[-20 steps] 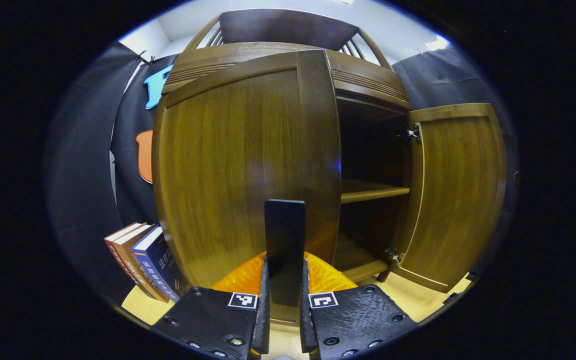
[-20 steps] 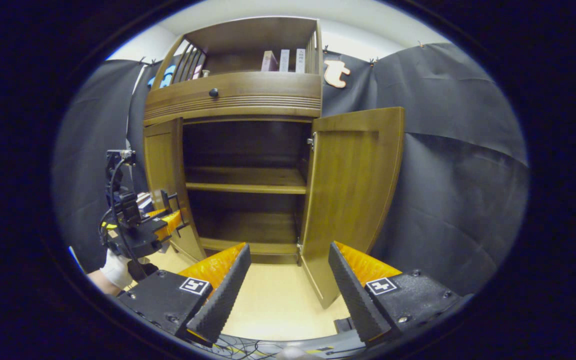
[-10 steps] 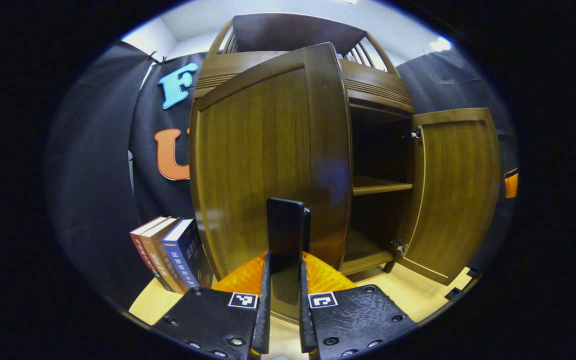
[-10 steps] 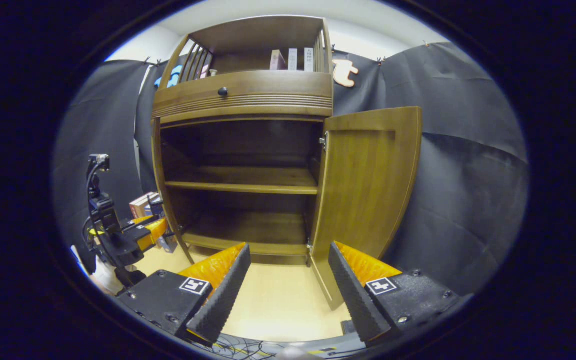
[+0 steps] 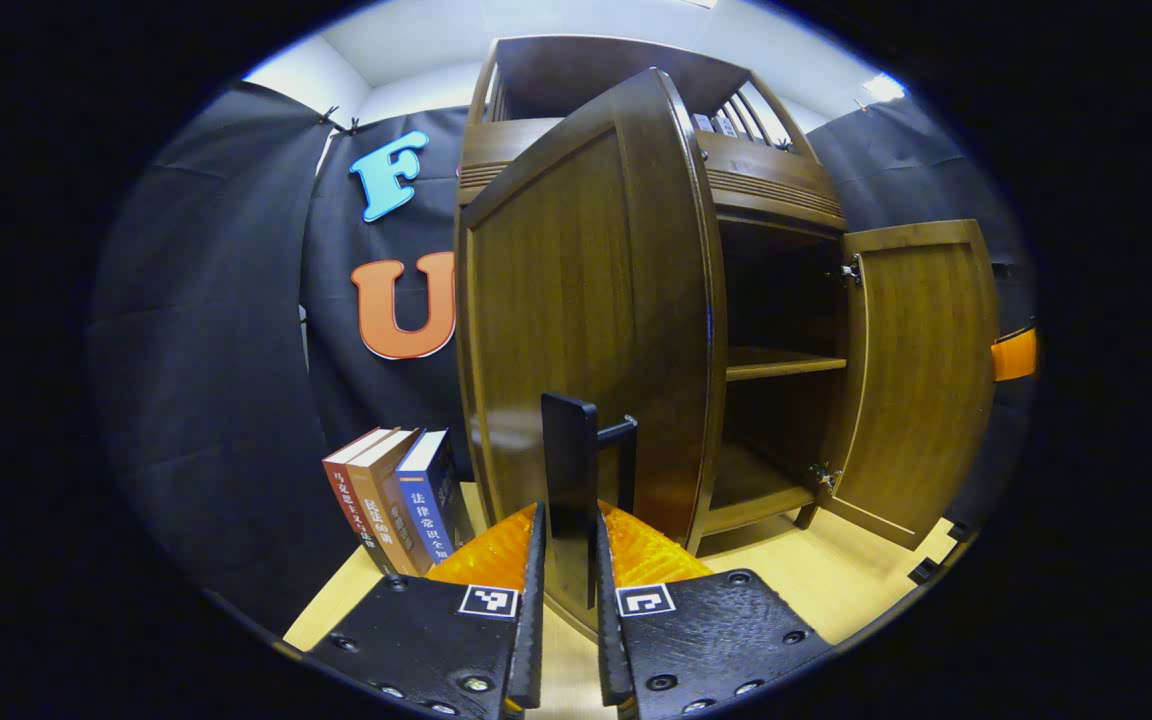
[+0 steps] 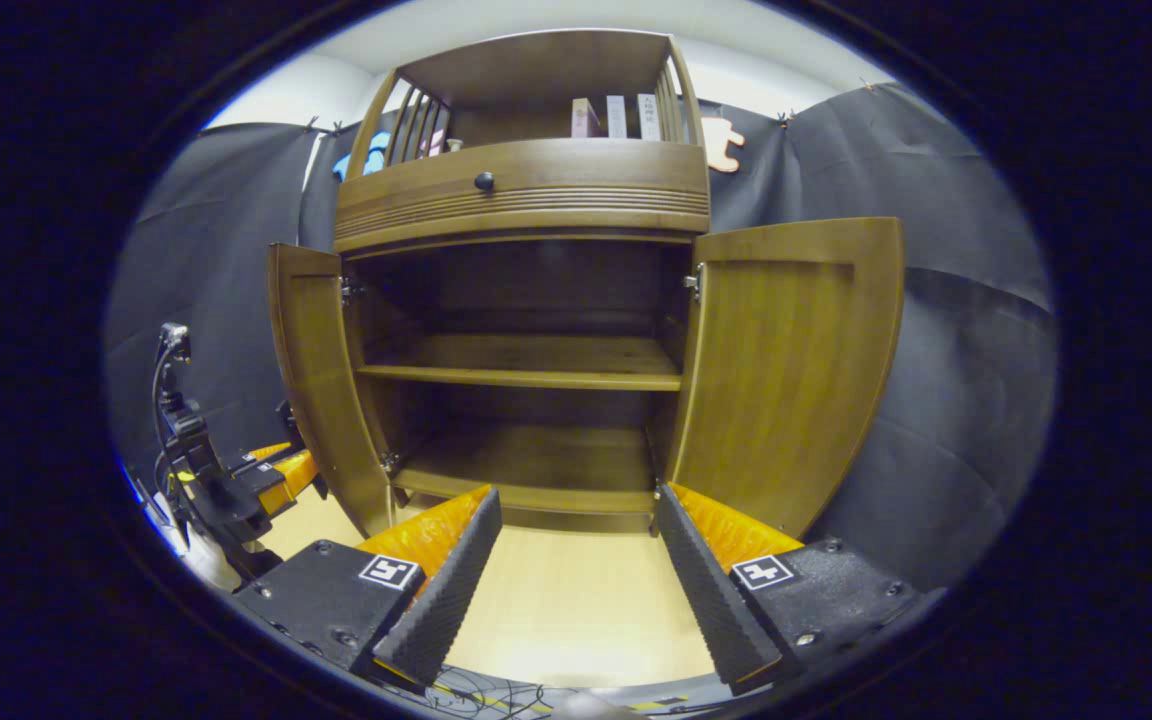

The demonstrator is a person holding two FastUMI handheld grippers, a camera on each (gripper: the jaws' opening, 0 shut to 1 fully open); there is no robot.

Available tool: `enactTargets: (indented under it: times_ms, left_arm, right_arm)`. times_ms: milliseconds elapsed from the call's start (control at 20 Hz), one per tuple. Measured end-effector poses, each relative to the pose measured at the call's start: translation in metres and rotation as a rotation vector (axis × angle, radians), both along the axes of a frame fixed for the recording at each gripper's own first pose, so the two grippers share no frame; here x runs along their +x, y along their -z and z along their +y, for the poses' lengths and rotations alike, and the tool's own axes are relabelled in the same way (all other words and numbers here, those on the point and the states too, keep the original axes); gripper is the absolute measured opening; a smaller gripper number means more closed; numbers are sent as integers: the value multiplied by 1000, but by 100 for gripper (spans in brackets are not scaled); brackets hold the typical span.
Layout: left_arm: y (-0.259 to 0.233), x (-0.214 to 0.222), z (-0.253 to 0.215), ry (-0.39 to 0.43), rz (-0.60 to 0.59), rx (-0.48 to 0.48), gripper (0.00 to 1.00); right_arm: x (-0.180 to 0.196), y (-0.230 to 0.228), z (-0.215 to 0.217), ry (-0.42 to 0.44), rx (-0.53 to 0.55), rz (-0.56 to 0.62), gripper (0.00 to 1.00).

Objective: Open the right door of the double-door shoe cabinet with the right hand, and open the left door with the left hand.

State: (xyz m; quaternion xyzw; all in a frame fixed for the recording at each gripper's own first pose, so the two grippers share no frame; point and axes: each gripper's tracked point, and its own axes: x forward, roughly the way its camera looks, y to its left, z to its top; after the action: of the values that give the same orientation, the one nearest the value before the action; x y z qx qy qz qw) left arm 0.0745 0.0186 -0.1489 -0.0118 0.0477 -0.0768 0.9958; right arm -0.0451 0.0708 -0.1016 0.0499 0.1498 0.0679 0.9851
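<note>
Left gripper view: left door [image 5: 586, 300] swung wider, left tool [image 5: 566, 600] seemingly gripping its handle [image 5: 569, 470].

The left gripper [image 5: 566, 640] is seen closed on the dark handle [image 5: 569, 470] of the left door [image 5: 576, 300], with both fingers pressed against its flat bar. The left door is swung well out from the cabinet [image 5: 756, 190]. The right door [image 5: 921, 370] is also stood open, and 2 shelves [image 5: 781, 362] are exposed between them. 3 books [image 5: 396, 495] are leaned together on the floor [image 5: 836, 590], just beside the left door.
</note>
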Motion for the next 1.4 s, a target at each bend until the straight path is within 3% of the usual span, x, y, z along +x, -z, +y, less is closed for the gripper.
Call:
enactTargets:
  times_ms: [200,300,450,1100,1400]
  left_arm:
    - [2,7,28,-86,-4,20,21]
    - [-1,-4,43,-116,-5,22,7]
    - [2,1,60,-126,-11,14,0]
    - [2,4,108,56,-49,-59,0]
    - [7,9,130,174,3,-75,0]
  right_arm:
    - [1,3,12,-24,12,5,99]
    - [4,2,16,-31,15,5,99]
    - [5,3,20,-37,17,5,99]
    - [-1,4,35,-71,14,15,99]
    - [-8,0,40,-95,-1,16,100]
